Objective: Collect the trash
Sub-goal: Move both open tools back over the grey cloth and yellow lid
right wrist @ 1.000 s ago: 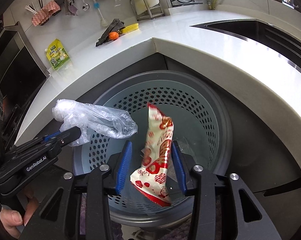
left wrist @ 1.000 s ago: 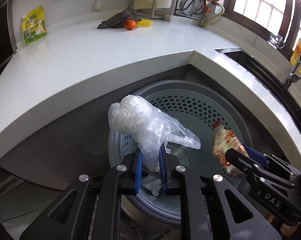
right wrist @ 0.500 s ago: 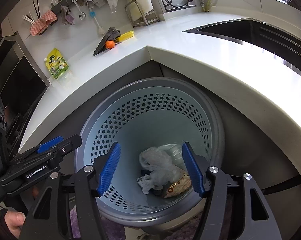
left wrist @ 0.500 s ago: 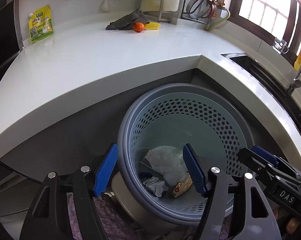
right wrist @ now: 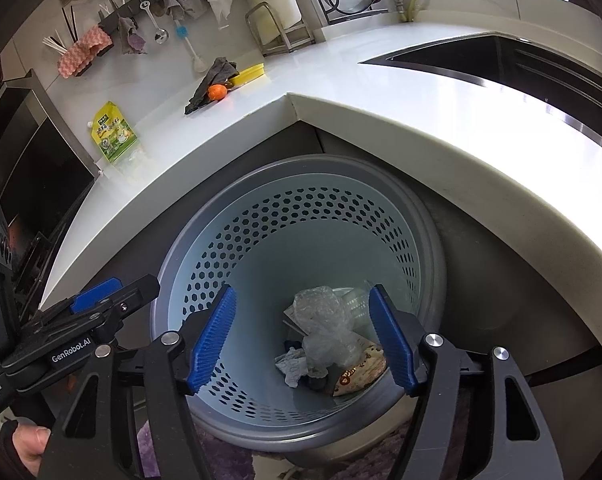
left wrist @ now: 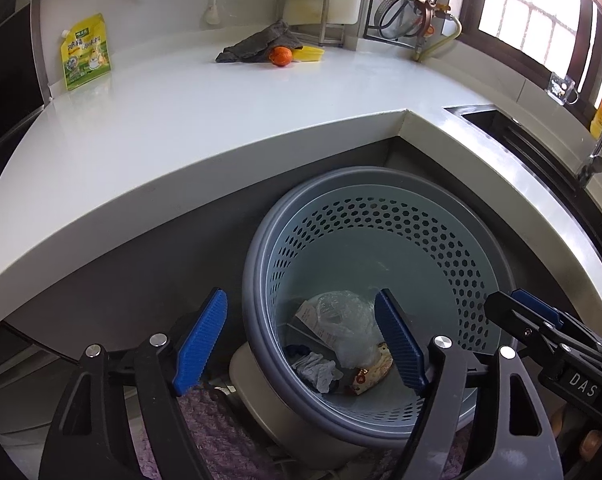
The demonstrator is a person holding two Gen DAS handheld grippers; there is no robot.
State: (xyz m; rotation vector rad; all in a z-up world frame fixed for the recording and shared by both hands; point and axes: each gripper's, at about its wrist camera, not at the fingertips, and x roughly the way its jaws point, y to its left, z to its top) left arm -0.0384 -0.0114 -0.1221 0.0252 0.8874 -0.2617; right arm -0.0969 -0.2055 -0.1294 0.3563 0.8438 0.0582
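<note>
Item: perforated grey-blue waste basket, standing upright on the floor in the inner corner under the white countertop, mouth facing up, presumably parked there so trash can be dropped in from counter height. Contents, at the bottom: a crumpled clear plastic bag lying on top of the heap, roughly along the basket's near-far line; a snack wrapper lying flat beside and partly under it, long axis slanting from lower left to upper right in the right wrist view, printed face up; a small wad of white paper touching the bag's near end; a printed slip and a clear plastic piece at the back, only partly visible. Left gripper: blue pads spread wide, nothing between them, held above the basket's near left rim. Right gripper: likewise spread wide and empty, centred over the basket mouth (both look like tools parked just above a drop point). Judged state of task: the trash in view sits inside the basket. Also on the counter, well apart from the basket: green-yellow pouch leaning upright against the wall, an orange fruit touching a dark cloth, and a yellow object just beside them; whether any counts as trash cannot be told.
</note>
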